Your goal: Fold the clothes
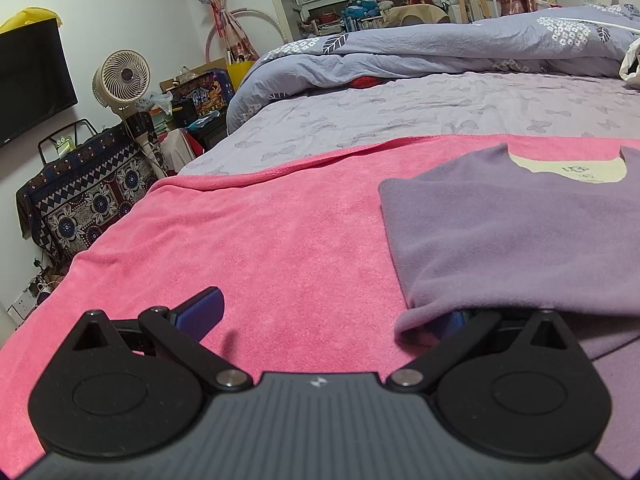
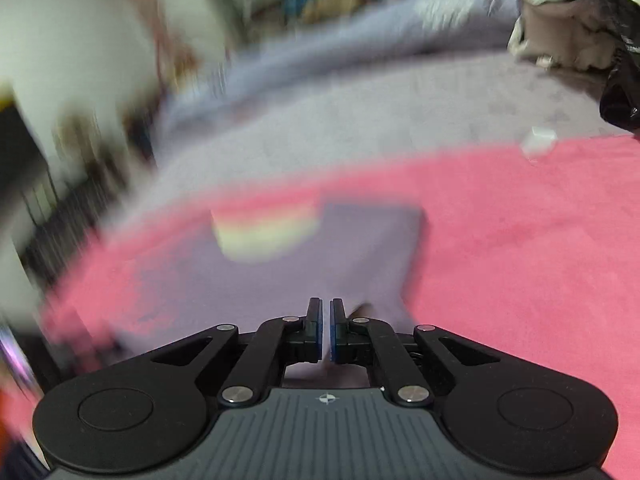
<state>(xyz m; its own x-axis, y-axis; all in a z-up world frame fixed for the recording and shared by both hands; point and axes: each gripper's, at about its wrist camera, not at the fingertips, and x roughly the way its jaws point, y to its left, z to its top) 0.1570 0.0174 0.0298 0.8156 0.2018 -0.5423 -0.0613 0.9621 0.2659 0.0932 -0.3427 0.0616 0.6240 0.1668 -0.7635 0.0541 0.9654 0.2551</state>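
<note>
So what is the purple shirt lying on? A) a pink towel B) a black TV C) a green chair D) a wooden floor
A: in the left wrist view the purple shirt lies flat on the pink towel, which is spread over the bed.

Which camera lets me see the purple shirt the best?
The left wrist view. There the purple shirt looks sharp, lying folded on the pink towel, its neck label showing. The right wrist view shows the shirt too, but smeared by motion blur.
</note>
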